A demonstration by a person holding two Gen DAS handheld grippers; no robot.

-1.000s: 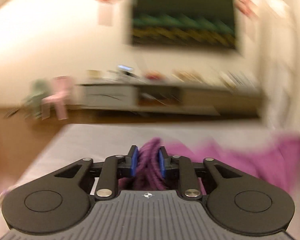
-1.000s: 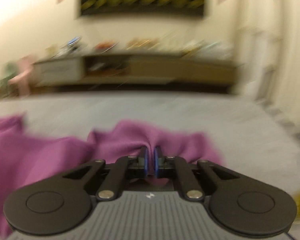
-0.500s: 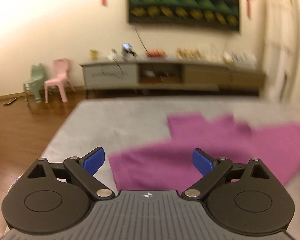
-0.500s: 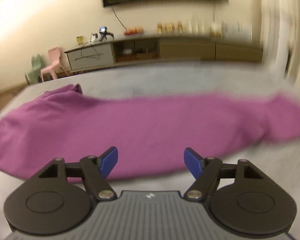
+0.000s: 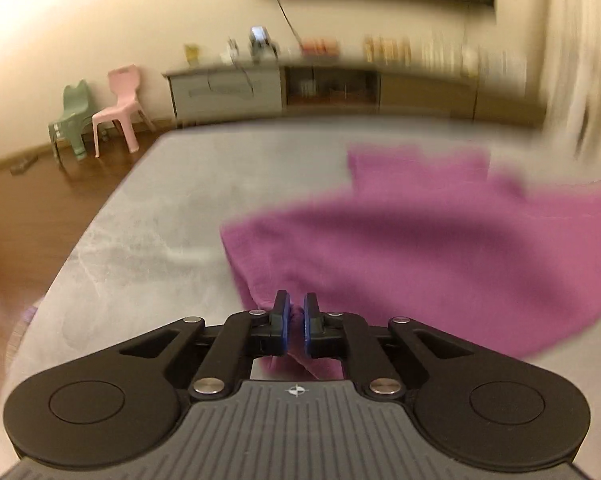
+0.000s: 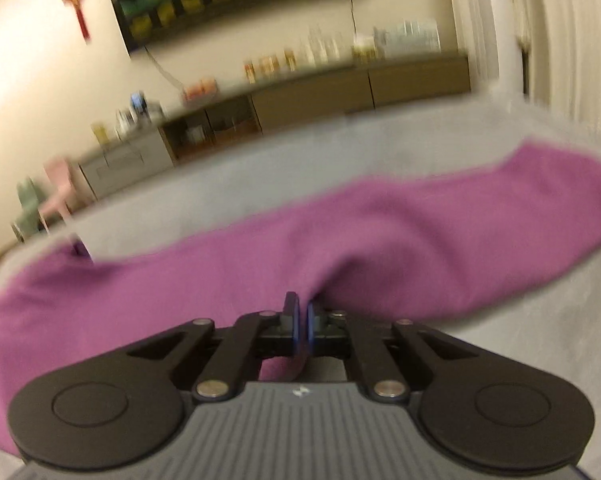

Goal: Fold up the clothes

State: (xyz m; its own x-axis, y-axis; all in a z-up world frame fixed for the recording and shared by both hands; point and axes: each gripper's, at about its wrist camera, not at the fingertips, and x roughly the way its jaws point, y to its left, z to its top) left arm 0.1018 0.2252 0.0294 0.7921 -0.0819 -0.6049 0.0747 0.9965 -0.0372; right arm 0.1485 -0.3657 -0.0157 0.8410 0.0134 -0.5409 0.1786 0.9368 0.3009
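Jaws reclosed, purple garment [image 5: 440, 248] pinched between

I counted one purple garment [image 5: 440, 248] spread over the grey tabletop [image 5: 160, 220], reaching toward its right edge. I worked two grippers, left gripper [image 5: 295, 322] and right gripper [image 6: 300, 322]. Beyond the tabletop's far left corner stood two small chairs: one pink chair [image 5: 120, 108], one green chair [image 5: 71, 120].
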